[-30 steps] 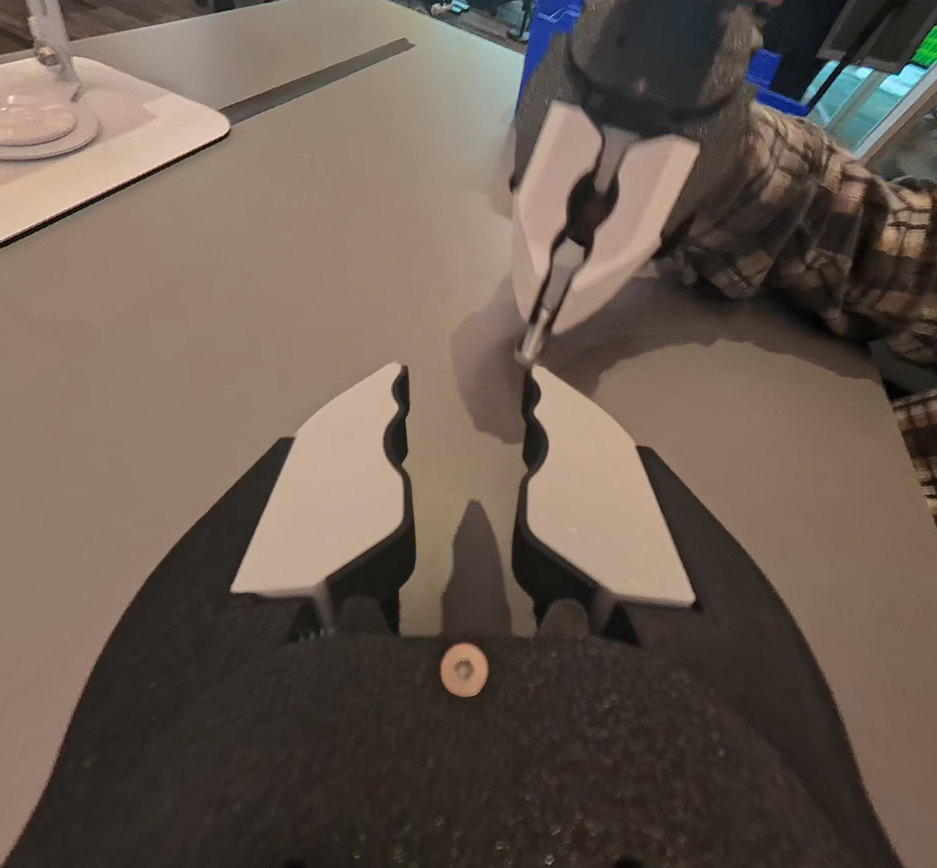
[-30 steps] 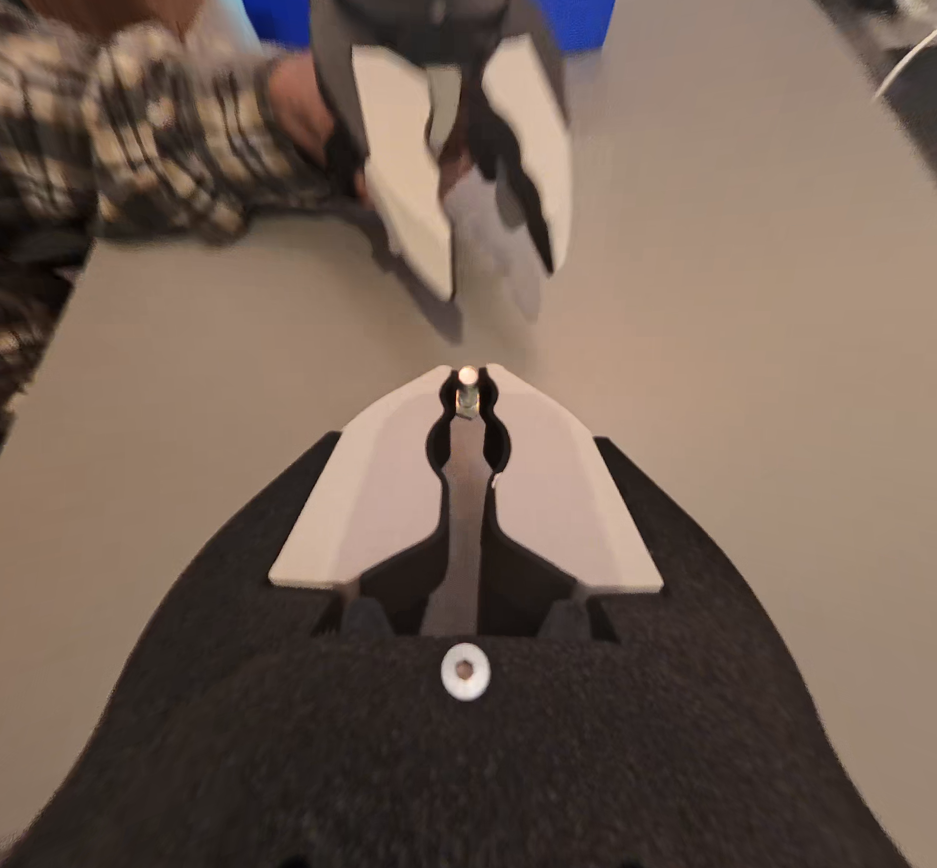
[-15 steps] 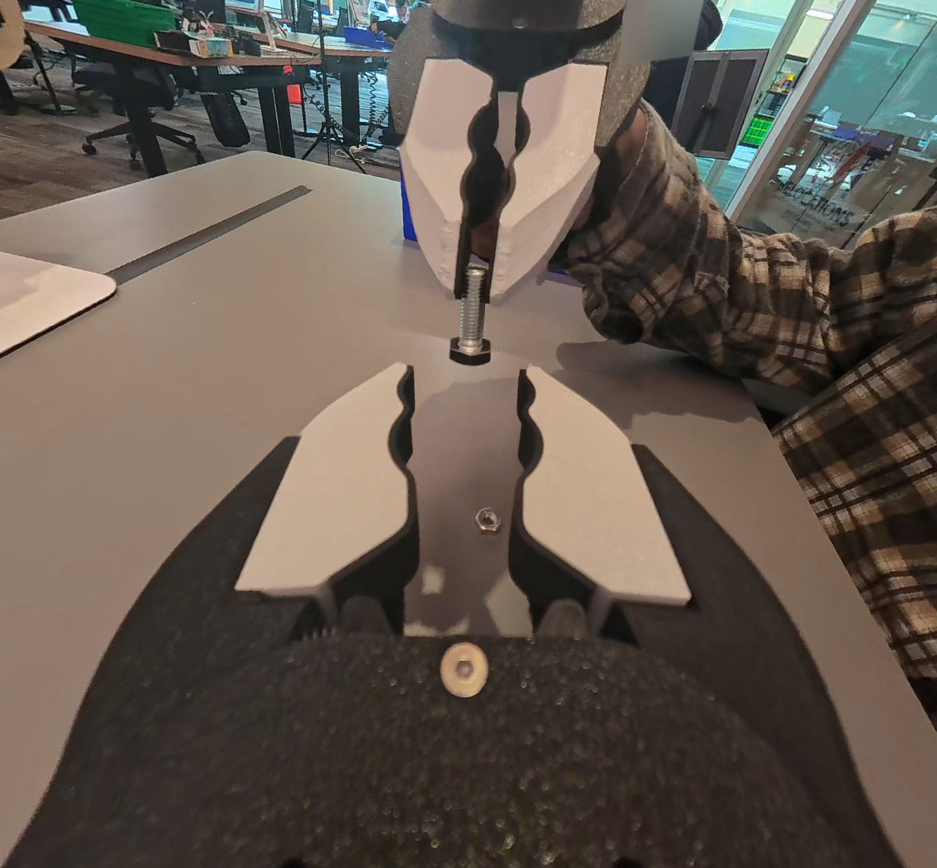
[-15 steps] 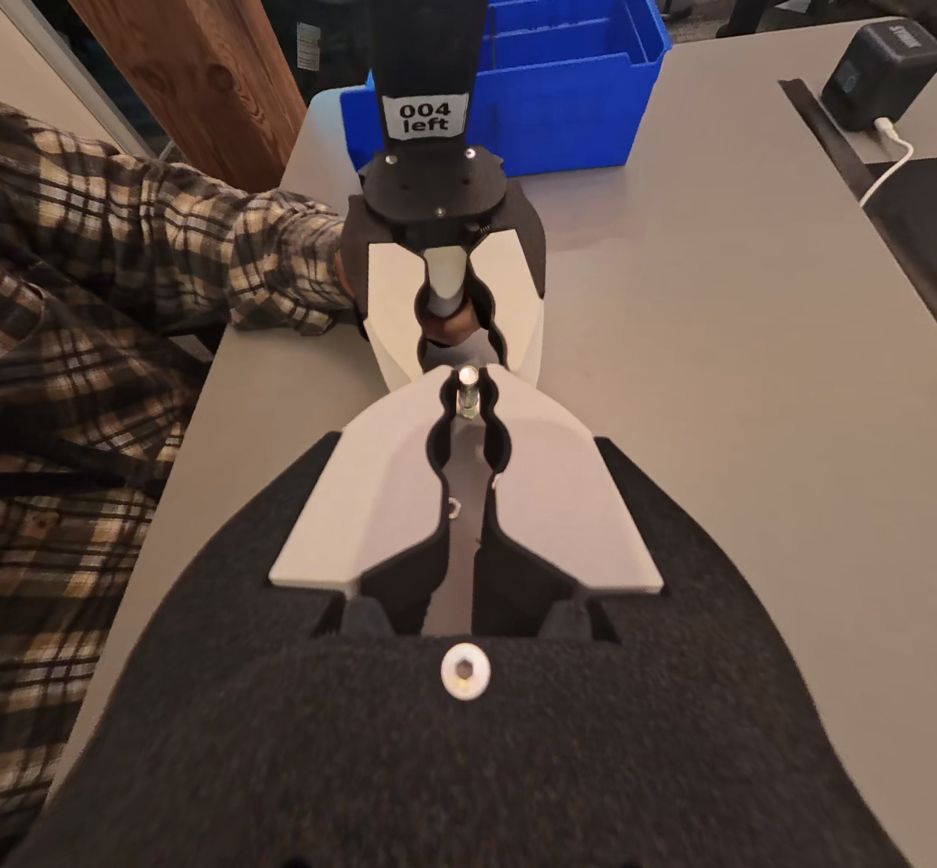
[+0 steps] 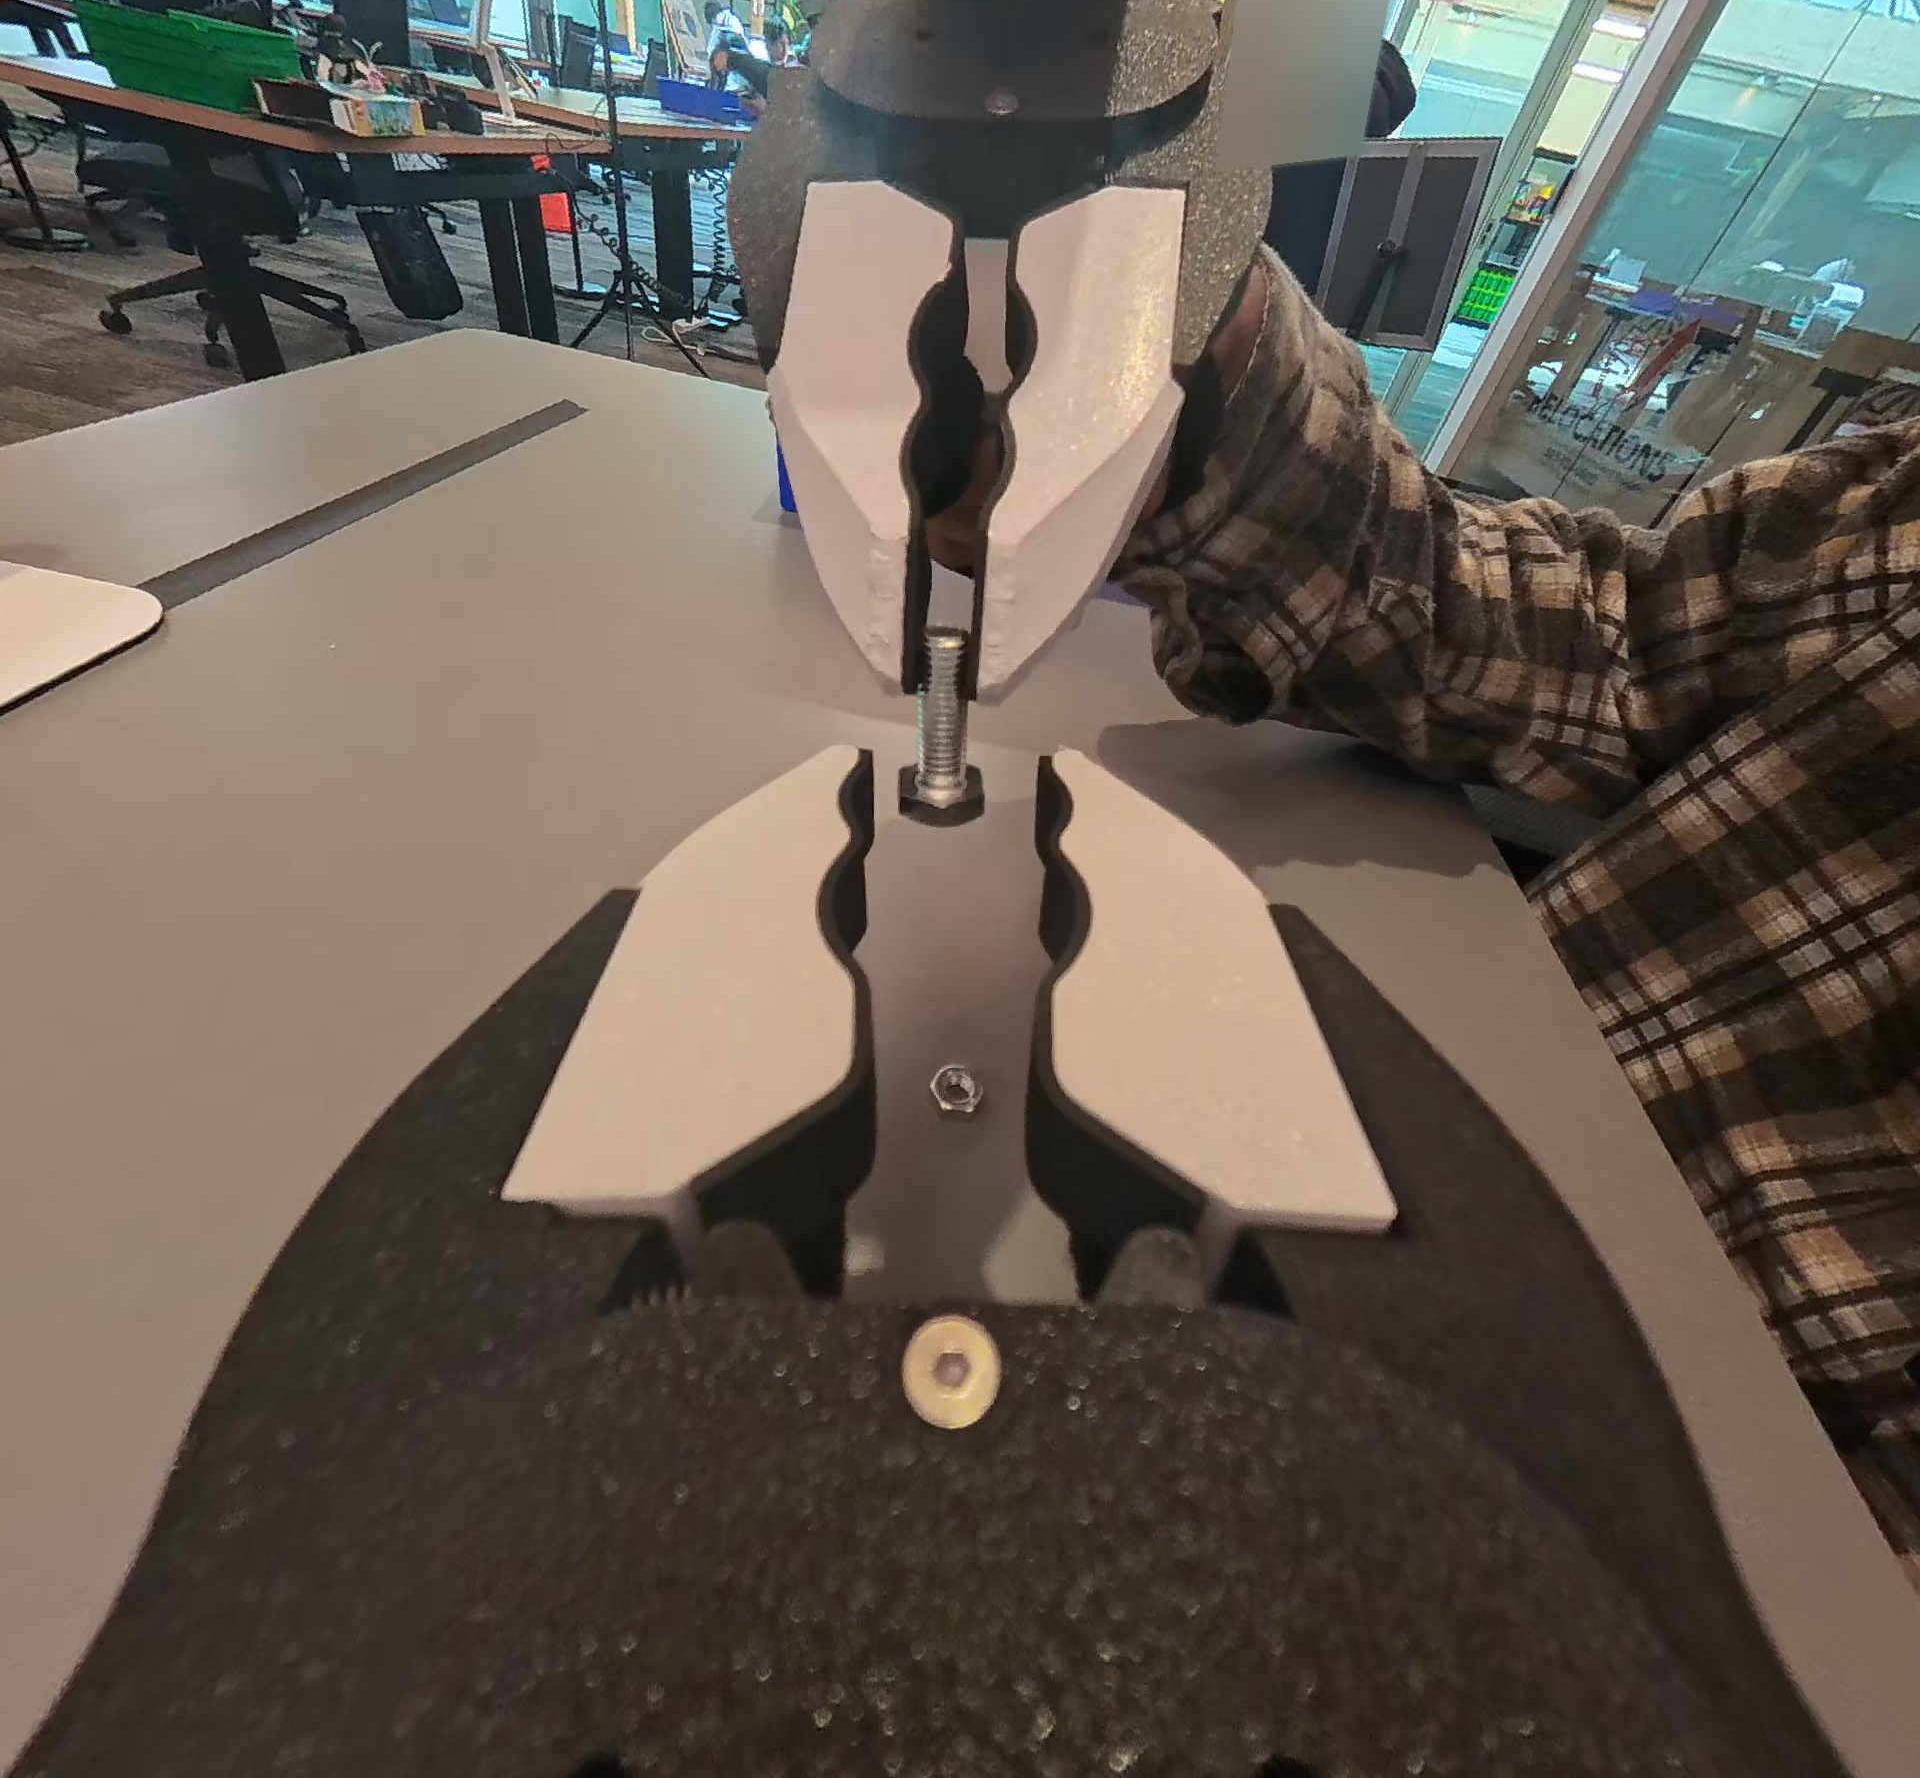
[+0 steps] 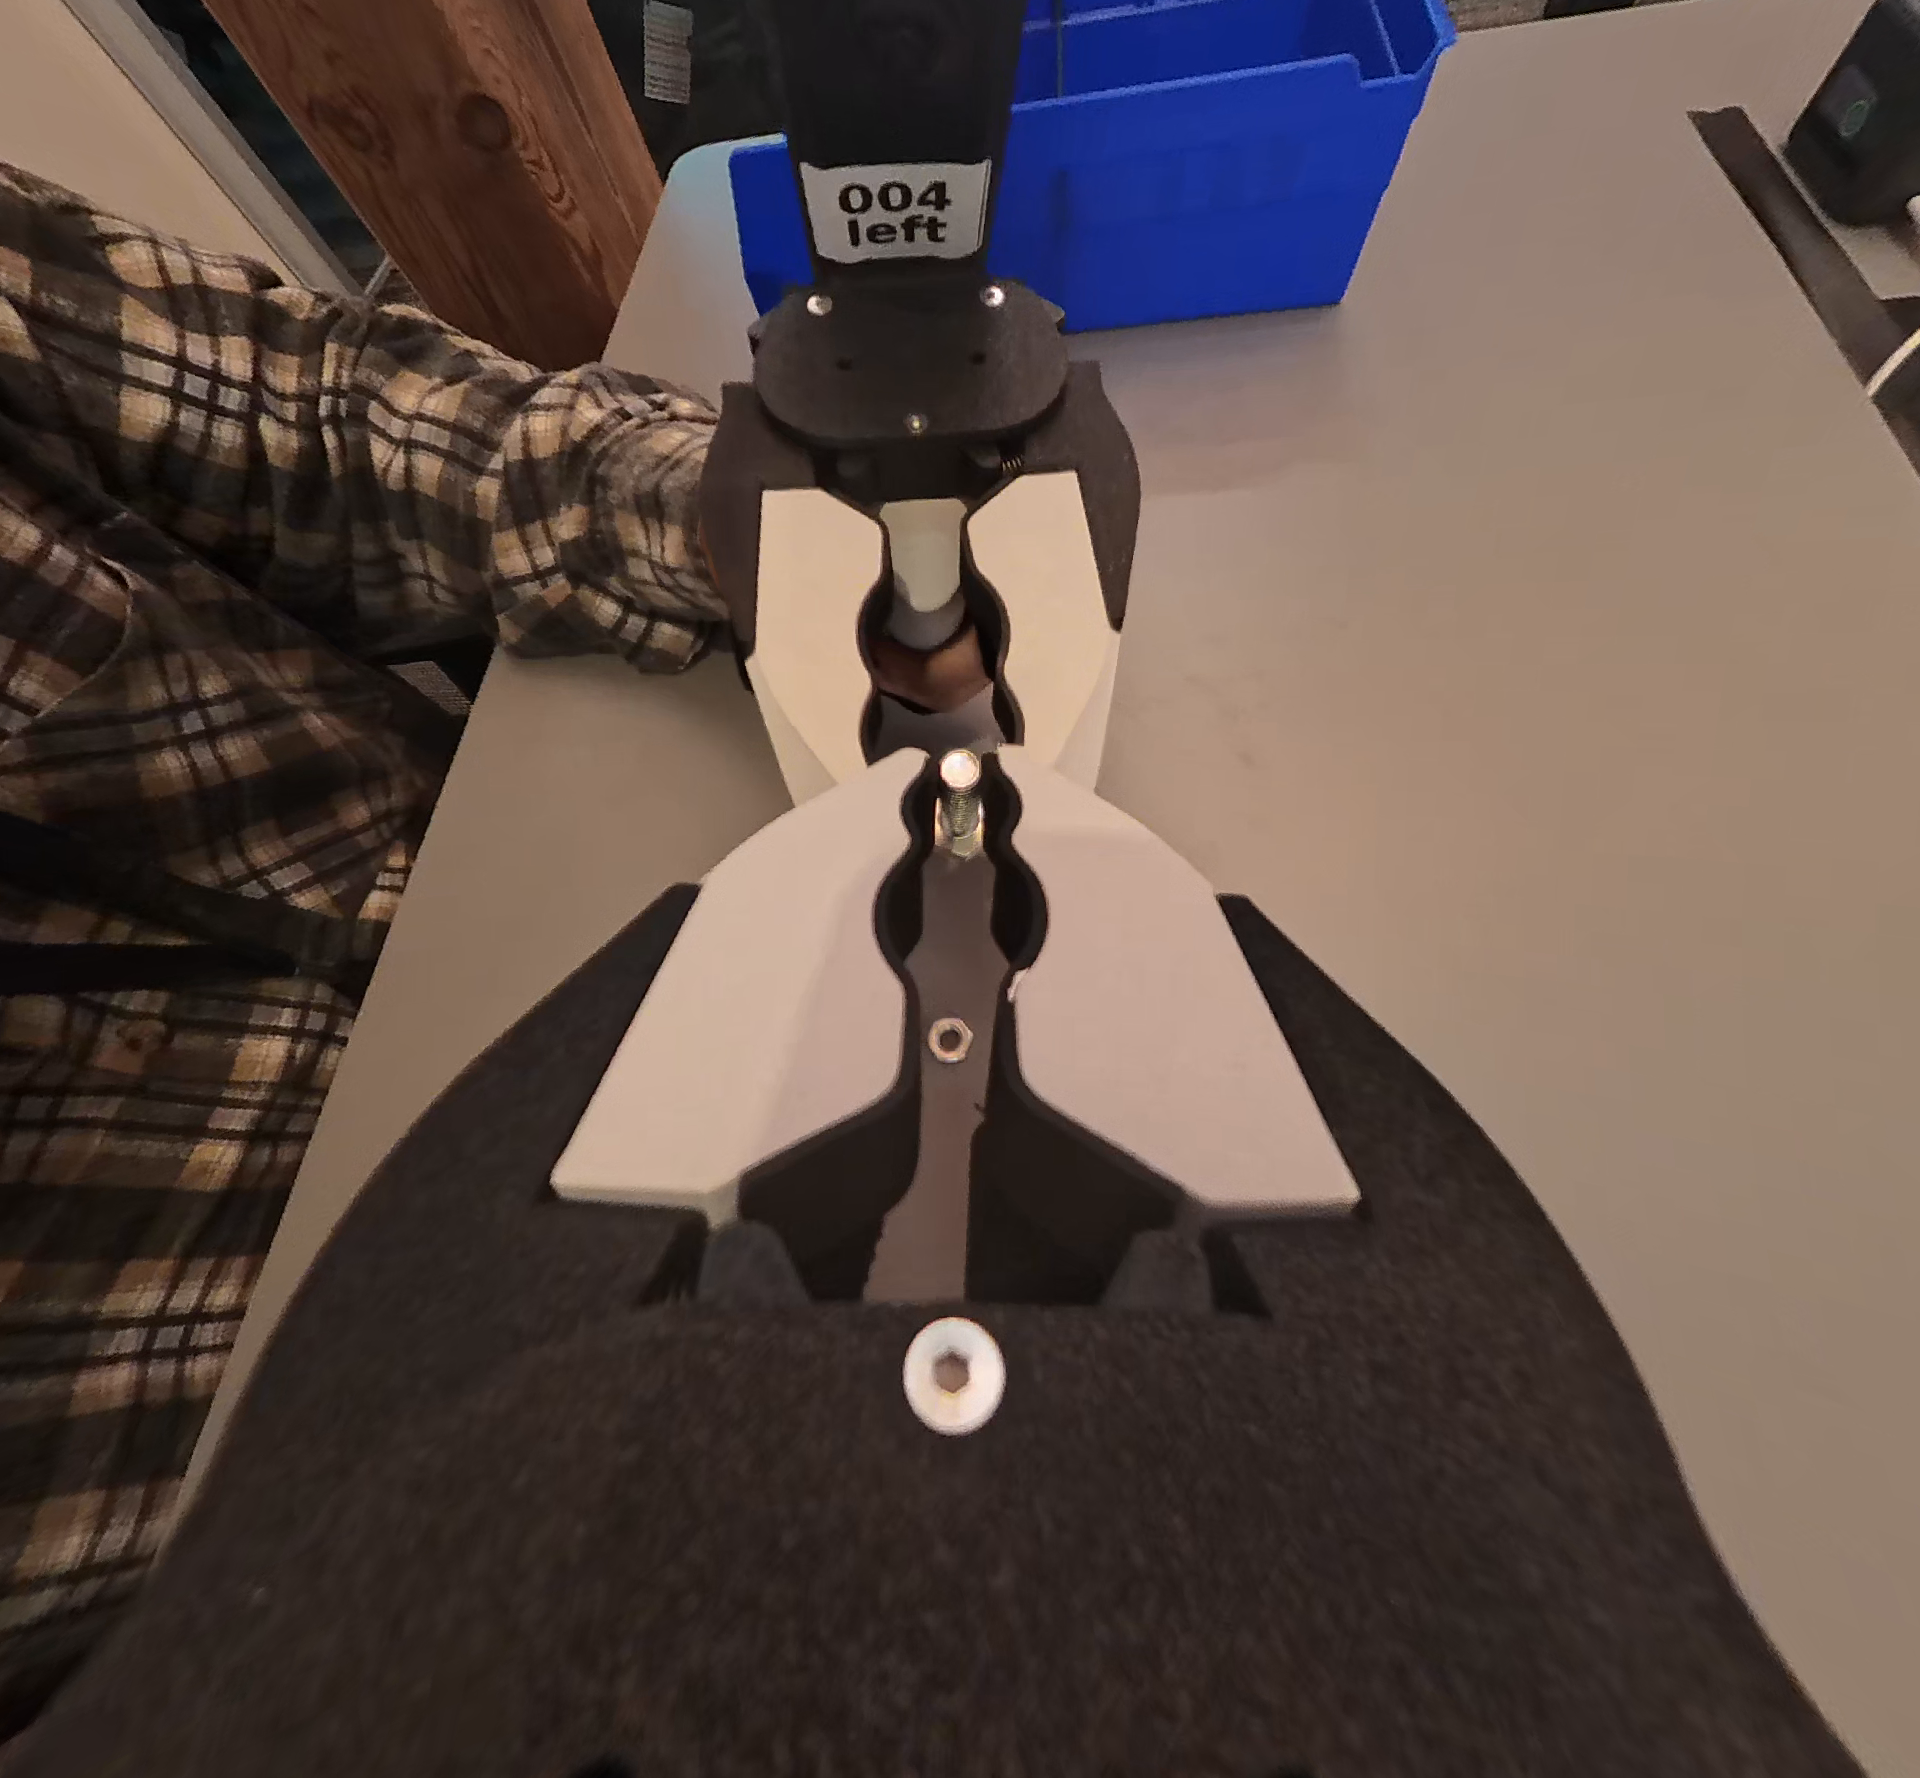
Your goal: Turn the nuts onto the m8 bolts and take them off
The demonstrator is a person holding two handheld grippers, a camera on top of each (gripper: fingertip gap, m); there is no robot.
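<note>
My right gripper point(image 6: 956, 783) is shut on the threaded end of a silver bolt point(image 6: 957, 819). In the left wrist view this gripper point(image 5: 940, 684) hangs point-down and holds the bolt point(image 5: 940, 726) upright, hex head lowest, close over the grey table point(image 5: 416, 793). I cannot tell if the head touches the table. My left gripper point(image 5: 954, 767) is open, its tips on either side of the bolt head without touching it. A loose silver nut point(image 5: 958, 1092) lies on the table between the left fingers. The nut also shows in the right wrist view point(image 6: 948, 1039), as does the open left gripper point(image 6: 940, 736).
A blue bin point(image 6: 1195, 170) stands at the table's far end. A white pad point(image 5: 62, 627) lies at the left, next to a dark strip point(image 5: 364, 502) set in the table. A black device point(image 6: 1860, 118) sits at the right. Plaid sleeves point(image 5: 1455, 585) rest along the table edge. Both grippers' tips are close together, under 4 cm apart.
The right gripper has swung the bolt from slanted to upright, head down. The left gripper has tilted up and moved in, so the bolt head now sits between its tips. The nut came into view.
</note>
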